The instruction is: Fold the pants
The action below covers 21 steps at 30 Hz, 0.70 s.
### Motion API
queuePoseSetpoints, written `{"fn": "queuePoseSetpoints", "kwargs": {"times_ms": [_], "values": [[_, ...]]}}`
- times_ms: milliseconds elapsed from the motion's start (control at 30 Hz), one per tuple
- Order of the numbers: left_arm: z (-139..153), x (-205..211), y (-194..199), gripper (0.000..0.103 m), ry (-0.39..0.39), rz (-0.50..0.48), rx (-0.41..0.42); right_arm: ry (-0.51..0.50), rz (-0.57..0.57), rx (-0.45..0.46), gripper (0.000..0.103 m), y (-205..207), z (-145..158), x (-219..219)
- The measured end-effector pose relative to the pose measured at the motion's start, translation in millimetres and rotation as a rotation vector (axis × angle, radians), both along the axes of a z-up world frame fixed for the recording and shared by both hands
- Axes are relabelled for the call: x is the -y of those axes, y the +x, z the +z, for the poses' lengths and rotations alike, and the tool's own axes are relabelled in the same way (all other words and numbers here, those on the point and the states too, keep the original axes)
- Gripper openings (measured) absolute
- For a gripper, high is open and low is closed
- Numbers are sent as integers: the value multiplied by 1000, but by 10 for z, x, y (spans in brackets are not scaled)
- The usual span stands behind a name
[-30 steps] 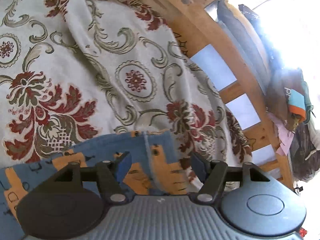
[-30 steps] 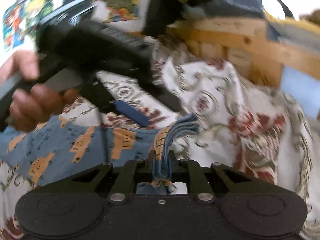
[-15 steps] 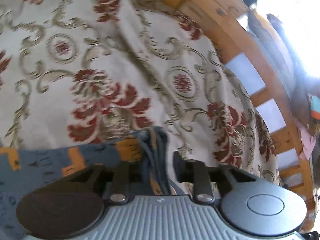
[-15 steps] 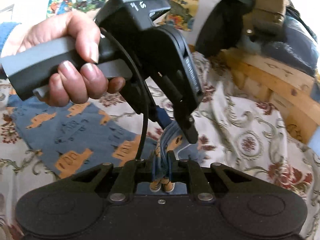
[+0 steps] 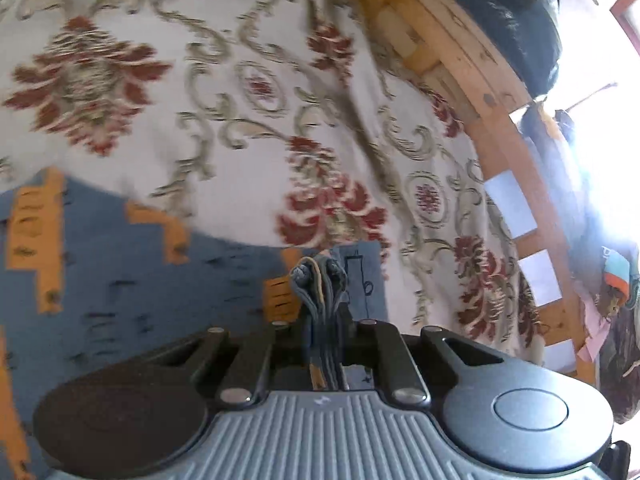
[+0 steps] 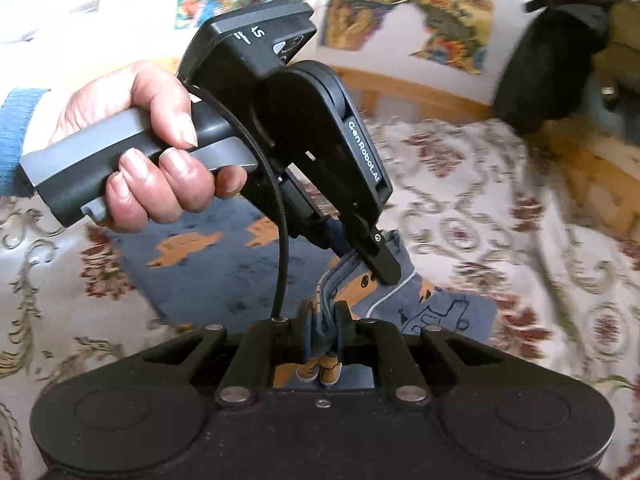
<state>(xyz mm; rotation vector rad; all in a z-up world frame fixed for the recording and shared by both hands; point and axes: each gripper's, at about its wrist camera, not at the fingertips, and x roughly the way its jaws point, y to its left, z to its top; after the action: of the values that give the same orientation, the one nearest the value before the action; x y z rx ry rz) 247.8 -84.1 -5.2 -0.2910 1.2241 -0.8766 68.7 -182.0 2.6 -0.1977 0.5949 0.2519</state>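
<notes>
Blue pants [image 5: 132, 280] with orange vehicle prints lie on a floral bedspread. In the left wrist view my left gripper [image 5: 322, 300] is shut on a bunched edge of the pants. In the right wrist view my right gripper [image 6: 325, 320] is shut on another bunched edge of the pants [image 6: 224, 276], close beside the first. The left gripper [image 6: 360, 256] shows there too, held by a hand [image 6: 152, 156], its fingers [image 6: 382, 260] clamped on the cloth just beyond my right one. The rest of the pants spreads flat to the left.
The cream and red floral bedspread [image 5: 248, 92] covers the bed. A wooden bed frame [image 5: 492, 112] with slats runs along the far right side. Dark bags [image 6: 560, 52] sit on the frame. Colourful posters [image 6: 420, 4] hang on the wall behind.
My left gripper went from open to shut on the pants' edge. Both grippers have lifted and carried the bunched edges leftward over the flat pants.
</notes>
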Motion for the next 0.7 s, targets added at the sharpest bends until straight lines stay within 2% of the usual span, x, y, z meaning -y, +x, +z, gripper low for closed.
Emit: {"fn": "queuePoseSetpoints", "kwargs": {"times_ms": [167,333,433,533,700], "values": [[-223,-333,-3,13,38,41,22,-19,72,-55,12,137,-175,-295],[-477,-562,13,14,10,83,16,-28,92,-105,12,245,-366,-457],[-603,-660,53,17,-17,106,-25,-29,95,-120,15,262,-411,-497],[-649,-715,108,17,-48,119,-56,-20,99,-124,18,266,-434,-512],[-638,-711,100,17,-39,118,-41,-2,99,-124,19,250,-448,-492]]}}
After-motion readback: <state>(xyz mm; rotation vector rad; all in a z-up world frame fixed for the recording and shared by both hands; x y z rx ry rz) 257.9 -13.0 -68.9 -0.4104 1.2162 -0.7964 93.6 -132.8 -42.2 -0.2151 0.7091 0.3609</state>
